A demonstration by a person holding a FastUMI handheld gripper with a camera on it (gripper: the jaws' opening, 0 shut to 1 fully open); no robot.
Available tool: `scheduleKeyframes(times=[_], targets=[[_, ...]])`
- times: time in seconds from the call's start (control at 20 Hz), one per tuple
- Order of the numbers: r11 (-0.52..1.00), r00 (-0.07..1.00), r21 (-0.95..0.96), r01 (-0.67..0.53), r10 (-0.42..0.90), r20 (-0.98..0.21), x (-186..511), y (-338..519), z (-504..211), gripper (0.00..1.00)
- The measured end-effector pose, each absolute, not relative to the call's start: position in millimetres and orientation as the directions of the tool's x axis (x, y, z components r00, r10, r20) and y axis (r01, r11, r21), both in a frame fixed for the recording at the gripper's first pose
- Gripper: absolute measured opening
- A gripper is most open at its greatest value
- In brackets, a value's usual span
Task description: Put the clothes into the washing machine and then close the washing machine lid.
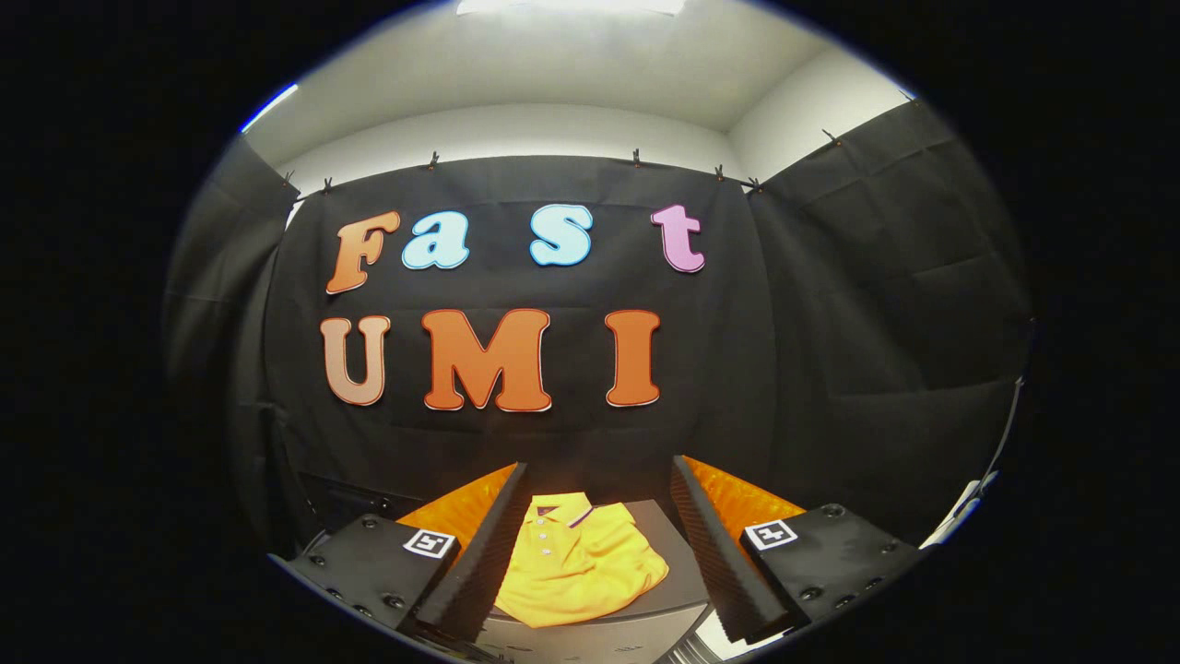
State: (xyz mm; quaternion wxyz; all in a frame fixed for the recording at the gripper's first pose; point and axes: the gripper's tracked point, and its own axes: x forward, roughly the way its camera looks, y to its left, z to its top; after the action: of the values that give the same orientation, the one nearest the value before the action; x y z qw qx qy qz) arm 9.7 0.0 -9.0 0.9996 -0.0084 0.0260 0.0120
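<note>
Shirt (576, 563) — soft, light, floppy | lies folded on grey top beyond my claw (590, 553) | fingers spread wide, empty | pinch a bunched fold

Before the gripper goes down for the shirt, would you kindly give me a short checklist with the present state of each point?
1. Gripper open wide enough: ok, fingers spread apart, holding nothing.
2. Yellow polo shirt lined up: ok, it lies between the fingers, just ahead of them.
3. Shirt within grasp: not ok, fingers do not touch it yet.
4. Shirt free of other things: ok, it lies alone on the grey surface.
5. Washing machine lid open: cannot tell.
</note>
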Motion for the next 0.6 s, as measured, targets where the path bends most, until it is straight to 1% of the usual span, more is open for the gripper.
scheduleKeyframes(times=[0.4, 0.6], targets=[[1.000, 1.000, 0.025, -0.002, 0.003, -0.025, 10.1, -7.3, 2.1, 0.98], [0.999, 1.000, 0.042, -0.009, 0.009, -0.009, 11.4, -6.0, 8.8, 0.98]])
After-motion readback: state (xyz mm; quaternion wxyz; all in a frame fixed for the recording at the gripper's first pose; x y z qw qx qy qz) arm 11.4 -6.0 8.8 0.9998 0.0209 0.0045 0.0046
